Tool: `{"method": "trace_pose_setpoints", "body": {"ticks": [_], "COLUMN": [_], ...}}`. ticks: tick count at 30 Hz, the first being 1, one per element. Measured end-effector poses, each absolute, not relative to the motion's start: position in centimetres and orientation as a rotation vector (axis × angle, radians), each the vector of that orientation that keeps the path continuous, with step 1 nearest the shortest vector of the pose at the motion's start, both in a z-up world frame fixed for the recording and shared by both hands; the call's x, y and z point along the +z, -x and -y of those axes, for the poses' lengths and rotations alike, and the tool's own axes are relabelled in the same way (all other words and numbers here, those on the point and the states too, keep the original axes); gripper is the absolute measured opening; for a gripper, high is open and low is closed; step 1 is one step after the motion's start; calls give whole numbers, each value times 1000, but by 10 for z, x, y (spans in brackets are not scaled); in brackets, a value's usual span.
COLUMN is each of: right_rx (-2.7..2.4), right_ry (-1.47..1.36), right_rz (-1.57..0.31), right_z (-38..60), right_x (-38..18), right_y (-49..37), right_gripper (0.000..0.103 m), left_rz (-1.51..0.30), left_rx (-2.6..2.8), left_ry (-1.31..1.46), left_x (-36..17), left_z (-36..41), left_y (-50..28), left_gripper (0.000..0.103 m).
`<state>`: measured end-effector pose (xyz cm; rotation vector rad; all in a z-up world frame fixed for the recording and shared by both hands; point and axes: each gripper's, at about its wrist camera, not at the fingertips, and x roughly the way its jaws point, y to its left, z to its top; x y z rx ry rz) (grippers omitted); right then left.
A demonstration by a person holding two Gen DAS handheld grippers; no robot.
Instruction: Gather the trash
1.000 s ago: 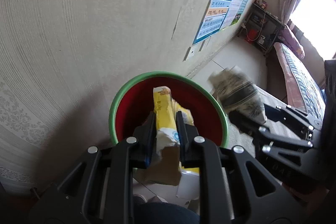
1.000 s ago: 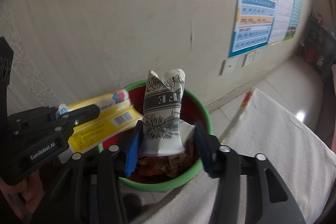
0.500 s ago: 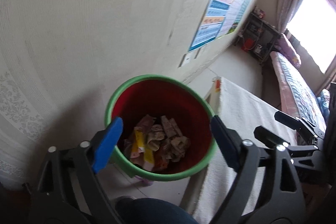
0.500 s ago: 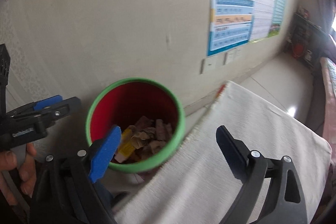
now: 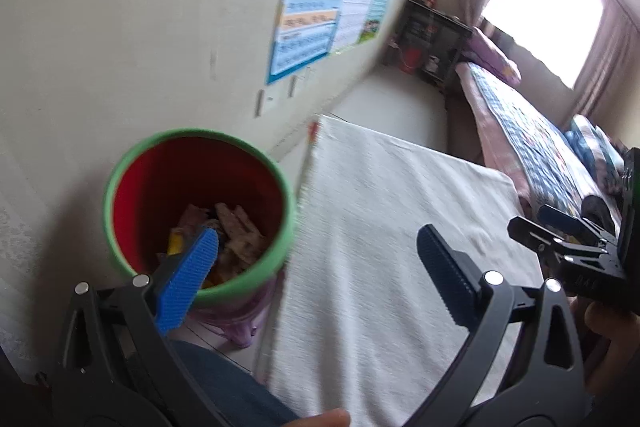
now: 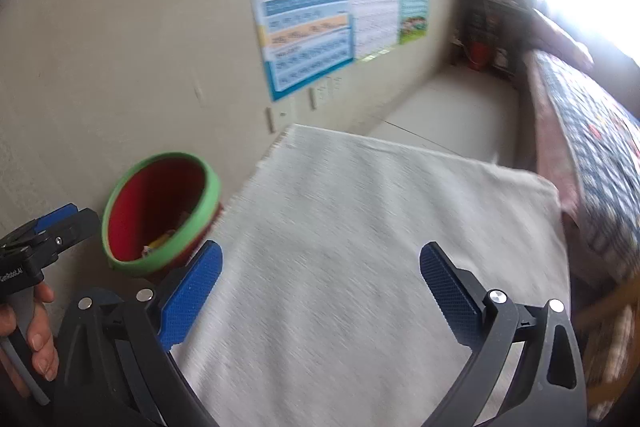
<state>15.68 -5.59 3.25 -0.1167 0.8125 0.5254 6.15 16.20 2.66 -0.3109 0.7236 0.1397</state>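
The left gripper [image 5: 316, 259] is spread wide and holds nothing; its blue pad [image 5: 188, 279] hangs over the near rim of the bin [image 5: 120, 163], its dark pad lies over the cloth [image 5: 384, 211]. The right gripper [image 6: 320, 287] is also spread wide and empty, both of its pads over the cloth [image 6: 360, 219], its left pad near the bin [image 6: 208, 183].

The bin, green-rimmed and red inside, stands against the wall [image 5: 140, 19], just left of the cloth's edge. The trash [image 5: 232, 227] lies in the bottom of the bin: crumpled wrappers, brownish and yellow, too blurred to tell apart. From the right wrist only a scrap of it shows over the bin's near rim. A purplish bag [image 5: 240, 319] shows under the bin's base.

Right of the bin the white cloth covers a flat surface. In the left view the right gripper [image 5: 560, 235] shows at the cloth's far side from the bin. In the right view the left gripper [image 6: 52, 227] shows just left of the bin, a hand [image 6: 38, 331] on its grip.

Above the bin, posters [image 6: 308, 11] hang on the wall. Beyond the cloth, well away from the bin, are a bed [image 5: 528, 123] and a bright window [image 5: 544, 7].
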Motion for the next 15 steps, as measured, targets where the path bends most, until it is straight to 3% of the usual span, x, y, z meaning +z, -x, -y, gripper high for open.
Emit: {"method": "trace_pose_setpoints", "body": {"ticks": [15], "right_rx": [373], "right_ry": [91], "right_rz": [-820], "right_z": [152], "right_x": [0], "right_y": [-106], "right_gripper": [96], "left_rz": [-709], "left_rx": [-5], "left_ry": [186], "left_x": [-3], "left_z": [-71], "left_y": [-47], "left_gripper": [97]}}
